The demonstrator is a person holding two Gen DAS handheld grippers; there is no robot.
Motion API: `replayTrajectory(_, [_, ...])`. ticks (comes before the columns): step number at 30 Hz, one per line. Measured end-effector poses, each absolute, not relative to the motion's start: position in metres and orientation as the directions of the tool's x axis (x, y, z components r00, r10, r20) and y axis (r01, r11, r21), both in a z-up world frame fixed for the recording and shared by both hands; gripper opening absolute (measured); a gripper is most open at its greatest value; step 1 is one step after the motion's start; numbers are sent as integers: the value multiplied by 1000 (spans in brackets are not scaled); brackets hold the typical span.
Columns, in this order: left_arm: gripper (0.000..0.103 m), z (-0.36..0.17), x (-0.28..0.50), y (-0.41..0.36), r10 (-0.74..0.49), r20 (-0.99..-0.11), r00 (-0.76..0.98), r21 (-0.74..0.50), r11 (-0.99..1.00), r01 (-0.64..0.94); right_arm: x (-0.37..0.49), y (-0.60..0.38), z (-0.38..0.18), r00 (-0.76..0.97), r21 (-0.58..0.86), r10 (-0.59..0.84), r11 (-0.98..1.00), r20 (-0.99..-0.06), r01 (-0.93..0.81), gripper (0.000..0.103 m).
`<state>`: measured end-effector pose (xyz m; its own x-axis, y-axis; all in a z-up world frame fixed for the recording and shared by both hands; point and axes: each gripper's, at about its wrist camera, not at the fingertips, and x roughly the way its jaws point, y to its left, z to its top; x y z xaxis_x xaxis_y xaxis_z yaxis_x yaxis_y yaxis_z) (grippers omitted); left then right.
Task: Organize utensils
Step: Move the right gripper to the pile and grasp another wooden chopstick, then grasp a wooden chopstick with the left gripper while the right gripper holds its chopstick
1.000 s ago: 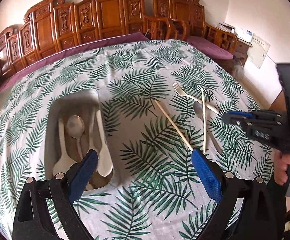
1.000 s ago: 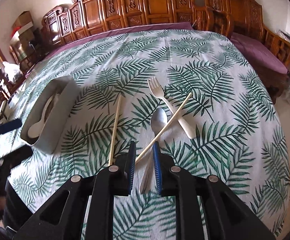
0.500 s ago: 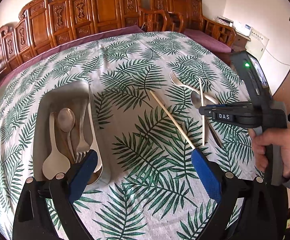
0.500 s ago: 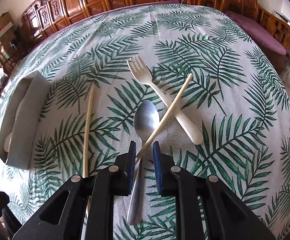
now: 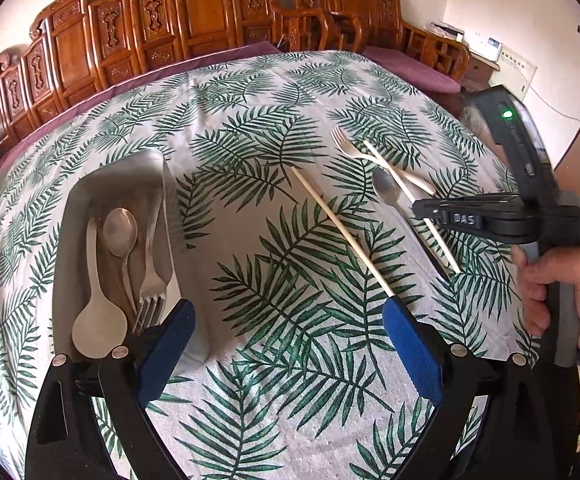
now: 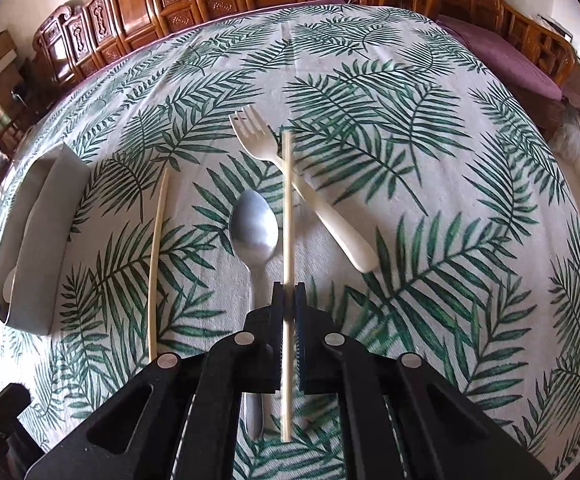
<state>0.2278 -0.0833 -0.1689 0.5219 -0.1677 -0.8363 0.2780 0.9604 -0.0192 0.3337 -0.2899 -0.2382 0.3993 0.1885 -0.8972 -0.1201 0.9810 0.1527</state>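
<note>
A palm-leaf tablecloth (image 5: 250,208) is covering my counter, carved wooden chairs (image 5: 194,12) are standing along its far edge, and a purple cushion (image 6: 522,68) is lying past its right corner.

Green palm-leaf tablecloth (image 6: 430,160), cream fork (image 6: 314,200), silver spoon (image 6: 255,232), blue-padded jaws.
</note>
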Motion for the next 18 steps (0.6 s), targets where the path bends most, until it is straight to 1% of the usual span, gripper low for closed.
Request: replayTrajectory(18, [91,-190,255,-134,-131,-841,524,12,966,260,276,-346,-201,498,228,277,961,-822,-158,6])
